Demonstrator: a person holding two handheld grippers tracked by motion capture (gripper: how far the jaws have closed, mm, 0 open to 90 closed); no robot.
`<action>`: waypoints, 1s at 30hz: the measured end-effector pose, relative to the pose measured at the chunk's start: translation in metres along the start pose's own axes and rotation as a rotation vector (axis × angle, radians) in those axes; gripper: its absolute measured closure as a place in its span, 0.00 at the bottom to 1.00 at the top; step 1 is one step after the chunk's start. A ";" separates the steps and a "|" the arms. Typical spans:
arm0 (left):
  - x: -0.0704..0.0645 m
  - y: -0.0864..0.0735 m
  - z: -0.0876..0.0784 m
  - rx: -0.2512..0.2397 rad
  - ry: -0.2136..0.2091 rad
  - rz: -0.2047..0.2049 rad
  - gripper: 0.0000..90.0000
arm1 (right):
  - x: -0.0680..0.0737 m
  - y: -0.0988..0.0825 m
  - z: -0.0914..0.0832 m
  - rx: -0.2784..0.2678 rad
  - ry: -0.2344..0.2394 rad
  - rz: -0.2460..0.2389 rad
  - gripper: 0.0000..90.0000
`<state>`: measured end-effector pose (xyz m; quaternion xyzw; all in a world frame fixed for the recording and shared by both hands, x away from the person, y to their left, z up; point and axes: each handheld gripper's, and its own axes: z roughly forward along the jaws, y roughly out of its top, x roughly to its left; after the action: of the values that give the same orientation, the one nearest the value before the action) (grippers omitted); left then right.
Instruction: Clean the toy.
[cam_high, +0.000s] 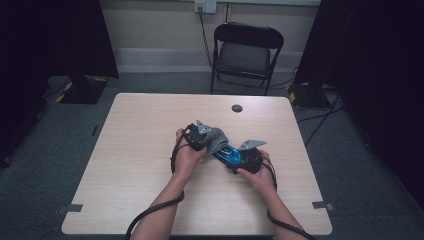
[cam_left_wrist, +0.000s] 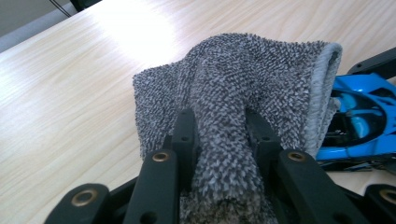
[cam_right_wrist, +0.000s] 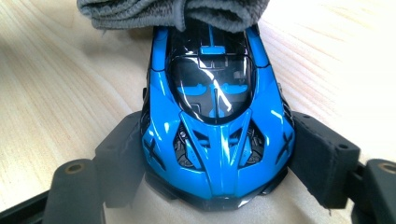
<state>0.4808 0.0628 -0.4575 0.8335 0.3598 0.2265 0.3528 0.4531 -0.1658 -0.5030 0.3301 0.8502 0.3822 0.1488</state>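
A blue toy car (cam_right_wrist: 217, 116) with a black glazed cockpit sits on the light wood table (cam_high: 150, 130), and my right gripper (cam_right_wrist: 215, 158) is shut on its sides, both pads pressed against the bodywork. My left gripper (cam_left_wrist: 219, 140) is shut on a bunched grey cloth (cam_left_wrist: 243, 84), whose folded end lies over the far end of the car (cam_left_wrist: 359, 121). In the high view the grey cloth (cam_high: 215, 137) and the blue car (cam_high: 231, 154) meet mid-table between the left gripper (cam_high: 207, 140) and the right gripper (cam_high: 235, 159).
A round grommet hole (cam_high: 237, 108) sits near the table's far edge. A black folding chair (cam_high: 246, 55) stands behind the table. Tape marks (cam_high: 74, 207) lie on the floor at the near corners. Cables trail from both grippers off the near edge.
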 end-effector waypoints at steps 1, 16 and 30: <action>0.001 0.000 0.000 -0.001 0.002 -0.003 0.78 | 0.000 0.000 0.000 0.000 0.000 0.000 0.28; 0.008 0.000 0.001 0.002 0.022 -0.016 0.78 | 0.000 0.000 0.000 0.000 0.000 0.000 0.28; 0.018 -0.001 0.002 0.005 0.050 -0.039 0.78 | 0.000 0.000 0.000 0.000 0.000 0.000 0.28</action>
<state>0.4929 0.0758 -0.4572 0.8213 0.3853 0.2392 0.3461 0.4532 -0.1658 -0.5030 0.3301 0.8502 0.3823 0.1486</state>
